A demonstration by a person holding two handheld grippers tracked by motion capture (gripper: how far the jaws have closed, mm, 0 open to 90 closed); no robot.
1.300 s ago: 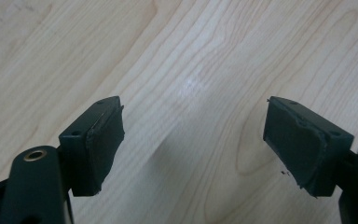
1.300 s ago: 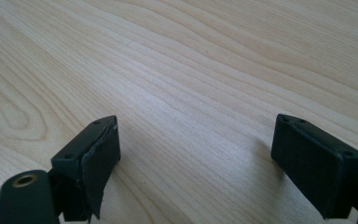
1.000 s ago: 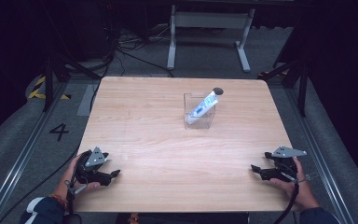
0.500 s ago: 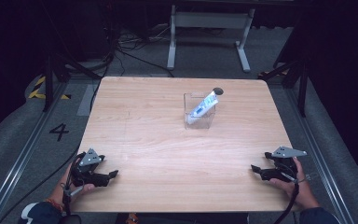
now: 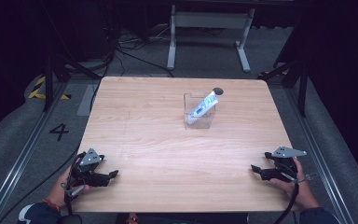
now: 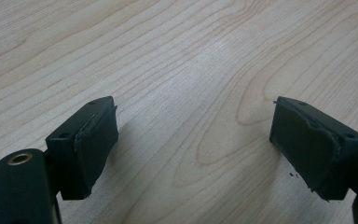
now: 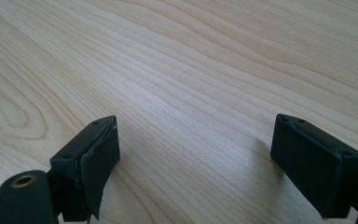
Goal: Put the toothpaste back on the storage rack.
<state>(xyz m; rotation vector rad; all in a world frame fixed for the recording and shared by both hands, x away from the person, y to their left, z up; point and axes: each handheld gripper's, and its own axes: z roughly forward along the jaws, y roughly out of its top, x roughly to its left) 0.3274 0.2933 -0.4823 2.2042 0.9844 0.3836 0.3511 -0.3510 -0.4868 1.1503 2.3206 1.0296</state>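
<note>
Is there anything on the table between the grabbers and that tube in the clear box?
Nothing visible. The tube leans in the clear box toward the far side of the table. The left gripper and right gripper sit at the near corners, jaws open, with bare wood between them and the box.

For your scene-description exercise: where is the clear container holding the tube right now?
In the high view, the clear container stands on the table's far half, right of centre, the tube leaning inside it, far from both grippers at the near edge.
</note>
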